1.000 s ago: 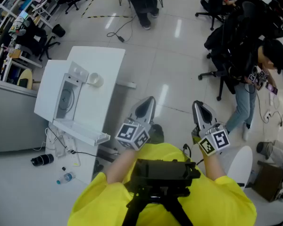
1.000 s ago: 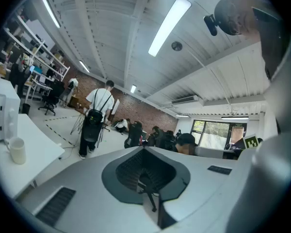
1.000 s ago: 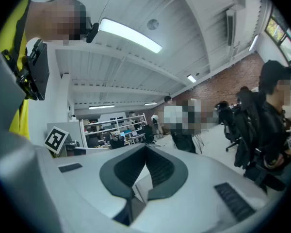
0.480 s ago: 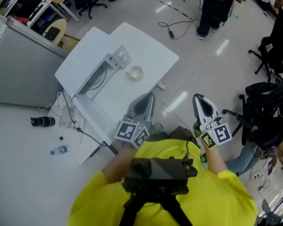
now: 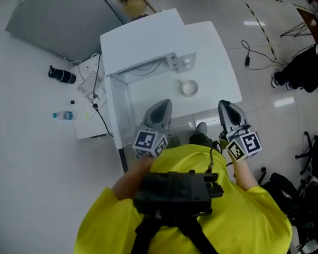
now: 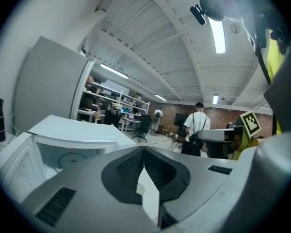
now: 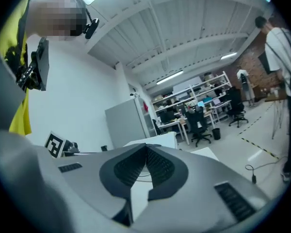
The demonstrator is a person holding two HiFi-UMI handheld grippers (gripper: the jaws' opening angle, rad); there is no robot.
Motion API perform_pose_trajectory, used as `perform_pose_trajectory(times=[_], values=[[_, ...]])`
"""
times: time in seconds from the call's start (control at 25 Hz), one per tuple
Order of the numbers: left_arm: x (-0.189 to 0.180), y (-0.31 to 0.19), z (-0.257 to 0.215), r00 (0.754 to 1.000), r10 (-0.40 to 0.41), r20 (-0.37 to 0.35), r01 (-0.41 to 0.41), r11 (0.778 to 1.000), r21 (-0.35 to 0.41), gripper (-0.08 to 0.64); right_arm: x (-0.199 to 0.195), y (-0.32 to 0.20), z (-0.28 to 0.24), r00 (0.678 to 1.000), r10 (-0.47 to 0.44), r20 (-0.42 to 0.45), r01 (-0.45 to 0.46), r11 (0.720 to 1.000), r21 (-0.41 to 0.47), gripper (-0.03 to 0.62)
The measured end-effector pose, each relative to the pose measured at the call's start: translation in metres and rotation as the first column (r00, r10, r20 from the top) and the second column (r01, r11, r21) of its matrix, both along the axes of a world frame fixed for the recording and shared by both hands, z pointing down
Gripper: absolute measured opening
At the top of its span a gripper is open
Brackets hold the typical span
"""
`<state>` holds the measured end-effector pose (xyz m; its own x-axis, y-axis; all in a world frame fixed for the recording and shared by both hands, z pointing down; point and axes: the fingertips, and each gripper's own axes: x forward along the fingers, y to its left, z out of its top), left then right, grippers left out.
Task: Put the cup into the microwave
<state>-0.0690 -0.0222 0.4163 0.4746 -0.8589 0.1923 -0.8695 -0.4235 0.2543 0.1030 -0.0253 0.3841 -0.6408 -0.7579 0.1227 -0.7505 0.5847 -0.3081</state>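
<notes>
A small white cup [image 5: 189,88] stands on the white table [image 5: 217,52], just in front of the white microwave [image 5: 142,40]. The microwave's door [image 5: 182,62] hangs open beside the cup. My left gripper [image 5: 162,105] is held at the table's near edge, a little left of the cup, shut and empty. My right gripper [image 5: 223,105] is level with it, right of the cup, also shut with nothing in it. In the left gripper view the shut jaws of the left gripper [image 6: 144,149] point past the microwave's open cavity [image 6: 70,157]. The right gripper [image 7: 146,147] points level across the table.
A grey cabinet [image 5: 63,15] stands behind the table at the left. On the floor to the left lie a black cylinder [image 5: 61,75], a water bottle [image 5: 63,115] and cables [image 5: 97,97]. A cord [image 5: 249,57] and black chairs [image 5: 307,70] are at the right. A person [image 6: 198,127] stands far off.
The view has swung round, so the table with microwave and cup, earlier off to the left, now lies straight ahead. Both grippers turned with it and stayed shut.
</notes>
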Motion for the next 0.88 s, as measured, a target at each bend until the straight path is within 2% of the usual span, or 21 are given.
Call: perform_pose_trajectory(times=[0.12,0.16,0.28,0.4,0.48,0.56,0.72,0.88], values=[[0.003,-0.013,0.028,0.994,-0.110,-0.002,0.110,0.994,0.001,0.000,-0.003,-0.043,0.014,0.989,-0.141,-0.042,0.142,0.990,0.018,0.006],[0.007,-0.017,0.038,0.992,-0.130,0.002,0.130,0.992,-0.008,0.021,-0.003,-0.057,0.020,0.984,-0.172,-0.056,0.173,0.985,0.016,0.006],[0.020,-0.031,0.079,0.990,-0.137,0.047,0.139,0.988,-0.059,0.141,-0.006,-0.092,0.039,0.973,-0.217,-0.077,0.216,0.976,-0.017,0.006],[0.031,-0.038,0.140,0.988,-0.113,0.110,0.129,0.978,-0.161,0.282,-0.011,-0.104,0.056,0.967,-0.242,-0.076,0.236,0.969,-0.080,0.006],[0.040,-0.043,0.186,0.985,-0.098,0.140,0.129,0.965,-0.230,0.433,-0.012,-0.107,0.068,0.962,-0.258,-0.088,0.247,0.962,-0.118,0.006],[0.051,-0.053,0.223,0.984,-0.074,0.163,0.117,0.955,-0.272,0.487,-0.010,-0.113,0.077,0.960,-0.261,-0.103,0.245,0.959,-0.144,0.006],[0.058,-0.081,0.276,0.976,-0.078,0.202,0.134,0.949,-0.285,0.497,-0.003,-0.122,0.096,0.961,-0.244,-0.131,0.219,0.959,-0.181,0.006],[0.068,-0.106,0.309,0.966,-0.065,0.251,0.134,0.955,-0.265,0.497,0.008,-0.119,0.114,0.964,-0.220,-0.152,0.185,0.959,-0.214,0.006]])
